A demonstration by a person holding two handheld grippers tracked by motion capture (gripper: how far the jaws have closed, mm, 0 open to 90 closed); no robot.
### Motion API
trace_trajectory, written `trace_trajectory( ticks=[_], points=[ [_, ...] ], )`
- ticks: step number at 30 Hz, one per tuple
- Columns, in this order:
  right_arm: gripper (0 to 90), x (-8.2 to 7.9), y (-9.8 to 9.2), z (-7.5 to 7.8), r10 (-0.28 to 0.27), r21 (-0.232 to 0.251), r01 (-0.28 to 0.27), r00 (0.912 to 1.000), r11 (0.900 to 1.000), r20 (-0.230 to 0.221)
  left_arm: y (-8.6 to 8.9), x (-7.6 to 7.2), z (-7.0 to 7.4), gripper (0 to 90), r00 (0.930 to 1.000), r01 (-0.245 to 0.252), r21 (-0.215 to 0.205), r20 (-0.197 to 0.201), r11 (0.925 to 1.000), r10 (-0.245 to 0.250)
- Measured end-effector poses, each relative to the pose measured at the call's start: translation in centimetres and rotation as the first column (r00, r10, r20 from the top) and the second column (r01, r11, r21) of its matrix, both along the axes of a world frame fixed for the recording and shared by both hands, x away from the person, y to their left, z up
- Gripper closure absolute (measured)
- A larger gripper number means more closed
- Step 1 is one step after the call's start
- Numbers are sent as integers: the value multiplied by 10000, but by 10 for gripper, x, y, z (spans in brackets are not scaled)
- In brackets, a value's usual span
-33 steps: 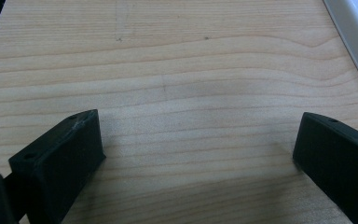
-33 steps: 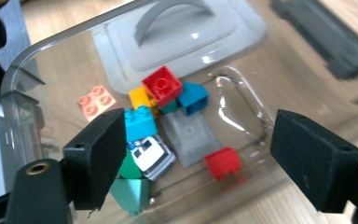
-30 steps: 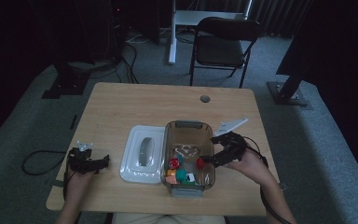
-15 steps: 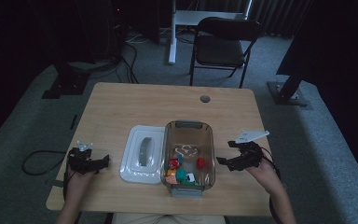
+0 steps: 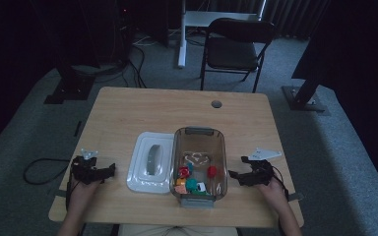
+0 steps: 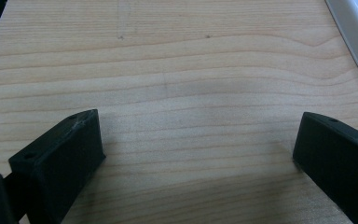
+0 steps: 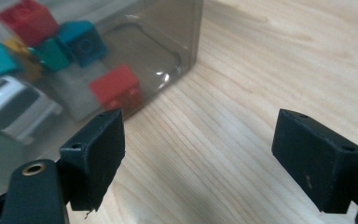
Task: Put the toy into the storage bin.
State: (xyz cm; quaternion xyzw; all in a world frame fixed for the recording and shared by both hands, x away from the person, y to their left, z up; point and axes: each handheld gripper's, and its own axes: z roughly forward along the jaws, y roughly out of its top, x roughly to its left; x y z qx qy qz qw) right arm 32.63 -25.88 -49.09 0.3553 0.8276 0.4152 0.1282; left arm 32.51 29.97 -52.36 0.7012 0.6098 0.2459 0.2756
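1. The table [image 5: 128, 113] carries my whole scene, both grippers resting on it near its front edge.
2. The bin [image 5: 199, 164] of toy blocks [image 5: 193, 179] sits centre-front, just left of my right gripper [image 5: 235, 174], apart from it.
3. The white lid [image 5: 150, 162] lies touching the bin's left side.
4. My right gripper is released, empty.
5. My left gripper [image 5: 109, 169], also released, rests beside the lid over bare wood.
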Motion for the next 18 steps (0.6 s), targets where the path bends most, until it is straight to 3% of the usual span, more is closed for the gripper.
trace_trajectory(
  ticks=[6,11,18],
  points=[
    [163,7,11,-23,-264,93,266,9994,9996,-239,0,0,0,20,10000,10,2,4,10000,-10],
    [153,10,20,-34,-283,-745,271,9995,9969,-146,0,-1,0,20,10000,-1,0,4,10000,1],
    [128,7,25,-36,-304,-1206,298,9995,9923,-26,-1,-5,0,20,9998,-177,-16,7,9998,177]
  ],
)
